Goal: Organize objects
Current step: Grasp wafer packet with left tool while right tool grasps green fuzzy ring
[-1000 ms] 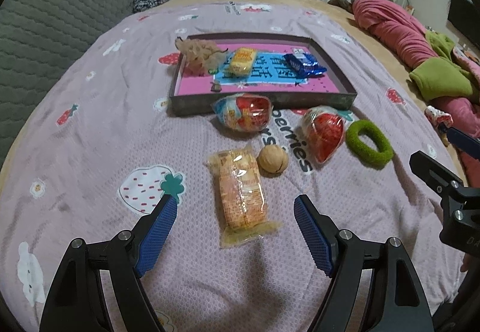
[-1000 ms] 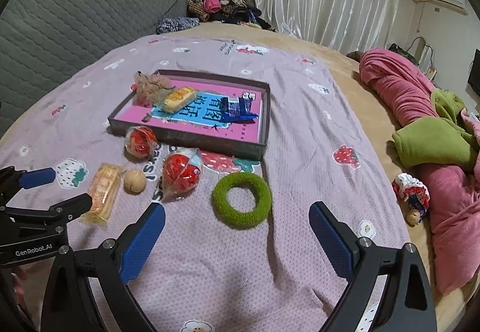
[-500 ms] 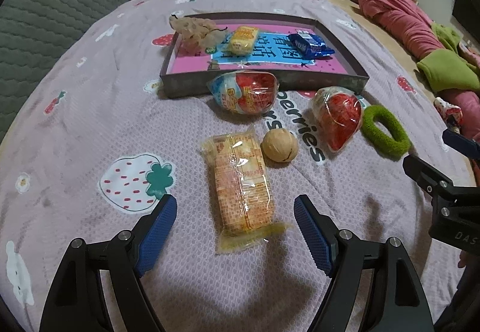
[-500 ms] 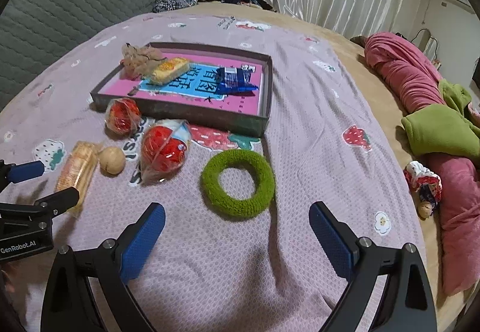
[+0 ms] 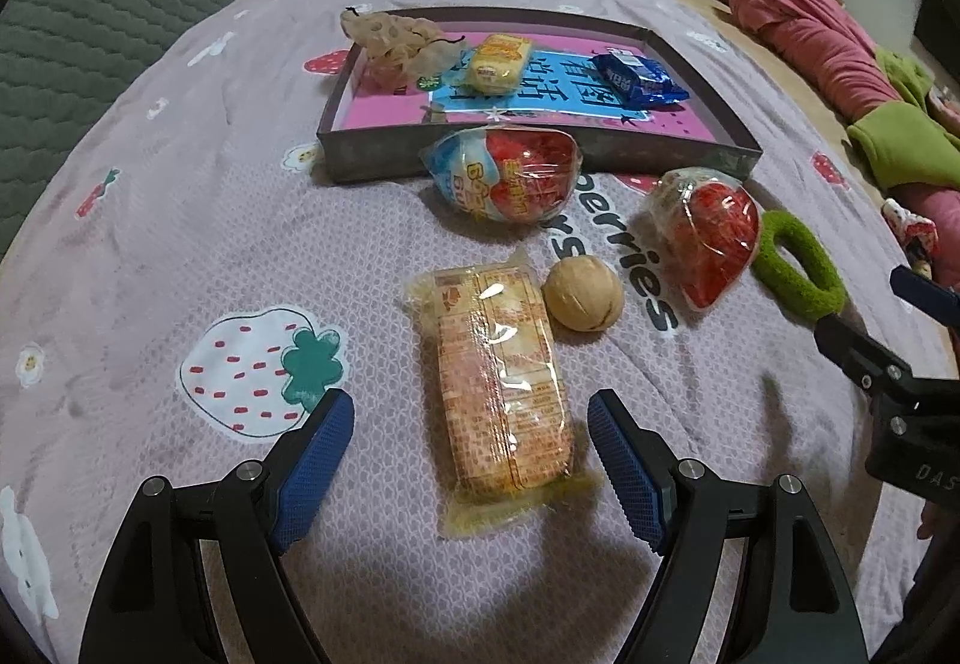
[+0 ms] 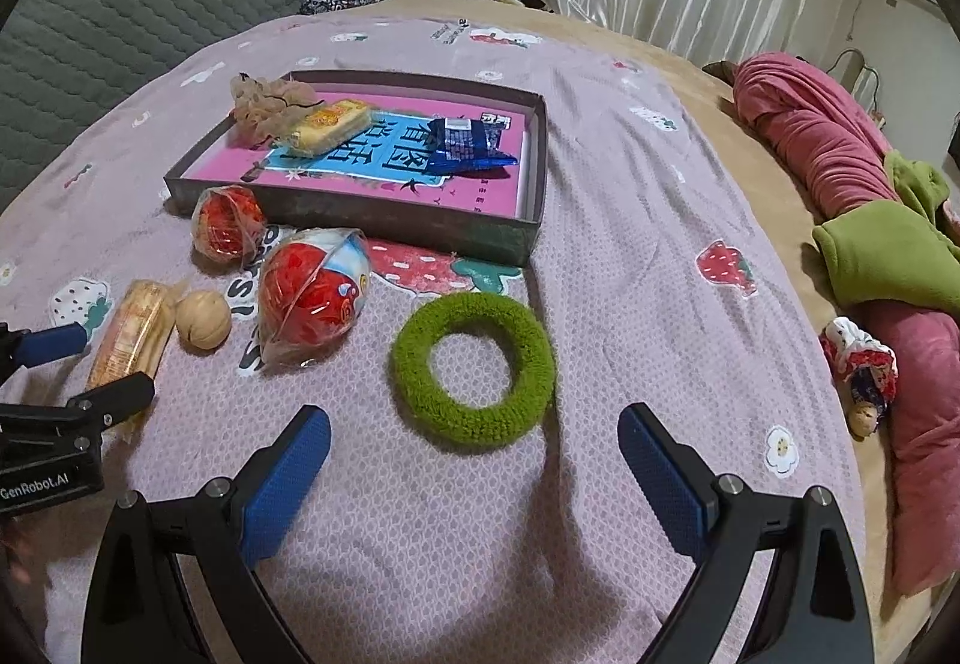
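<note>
Three items lie in the tray (image 5: 528, 154), five remain on the bedspread (image 5: 180, 244); the left gripper (image 5: 468, 460) and right gripper (image 6: 474, 478) gape wide, empty.

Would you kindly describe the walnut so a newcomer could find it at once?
Start at the shallow tray on the lilac bedspread. In front of it lies a long cracker pack; the walnut sits beside its far end, the only small, bare, tan ball among wrapped snacks.
</note>
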Motion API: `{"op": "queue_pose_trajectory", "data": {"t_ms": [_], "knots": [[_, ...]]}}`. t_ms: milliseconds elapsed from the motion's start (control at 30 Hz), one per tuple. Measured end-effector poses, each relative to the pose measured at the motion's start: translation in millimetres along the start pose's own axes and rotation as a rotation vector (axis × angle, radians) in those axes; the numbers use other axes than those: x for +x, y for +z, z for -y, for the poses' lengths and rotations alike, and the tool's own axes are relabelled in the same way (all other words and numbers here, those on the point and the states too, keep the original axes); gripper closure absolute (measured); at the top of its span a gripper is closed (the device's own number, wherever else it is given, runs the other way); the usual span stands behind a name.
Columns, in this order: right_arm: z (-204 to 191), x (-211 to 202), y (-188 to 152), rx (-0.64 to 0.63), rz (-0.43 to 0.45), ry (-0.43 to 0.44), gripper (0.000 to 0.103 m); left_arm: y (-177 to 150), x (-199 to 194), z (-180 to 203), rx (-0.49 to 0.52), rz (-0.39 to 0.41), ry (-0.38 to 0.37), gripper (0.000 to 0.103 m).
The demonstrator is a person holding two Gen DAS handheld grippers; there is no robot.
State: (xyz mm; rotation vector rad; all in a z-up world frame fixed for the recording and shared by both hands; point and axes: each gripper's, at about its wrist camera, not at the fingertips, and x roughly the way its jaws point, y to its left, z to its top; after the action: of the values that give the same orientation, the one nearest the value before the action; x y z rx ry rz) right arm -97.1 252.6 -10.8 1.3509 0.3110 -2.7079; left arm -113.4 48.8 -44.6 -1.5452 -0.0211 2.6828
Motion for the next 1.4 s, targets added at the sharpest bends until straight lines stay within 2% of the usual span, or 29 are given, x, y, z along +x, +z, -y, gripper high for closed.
{"op": "queue_pose_trajectory", "data": {"t_ms": [467, 600, 733, 833, 1067, 1167, 1267, 1333, 1400], "knots": [[-1, 29, 3, -0.009, -0.010, -0.025, 0.006, 10, 22, -8, -0.026, -0.034, 0.020, 0.022], [0, 40, 6, -0.001, -0.020, -0.005, 0.008, 13, 25, -9, -0.025, -0.036, 0.024, 0.022], [-2, 51, 6, 0.009, -0.036, 0.030, 0.020, 14, 29, -11, -0.031, -0.044, 0.019, 0.022], [-3, 54, 8, 0.012, -0.040, 0.034, 0.025, 15, 31, -12, -0.029, -0.050, 0.018, 0.022], [0, 51, 9, 0.017, -0.047, 0.023, 0.055, 17, 33, -13, -0.037, -0.053, 0.014, 0.022], [5, 49, 10, 0.027, -0.044, 0.024, 0.065, 16, 33, -13, -0.029, -0.054, 0.006, 0.025], [9, 46, 9, 0.032, -0.042, 0.022, 0.074, 16, 30, -15, -0.033, -0.051, 0.000, 0.042], [13, 42, 9, 0.040, -0.033, 0.025, 0.077, 17, 28, -18, -0.038, -0.050, 0.006, 0.063], [17, 36, 9, 0.056, -0.018, 0.040, 0.077, 17, 26, -22, -0.049, -0.053, -0.008, 0.063]]}}
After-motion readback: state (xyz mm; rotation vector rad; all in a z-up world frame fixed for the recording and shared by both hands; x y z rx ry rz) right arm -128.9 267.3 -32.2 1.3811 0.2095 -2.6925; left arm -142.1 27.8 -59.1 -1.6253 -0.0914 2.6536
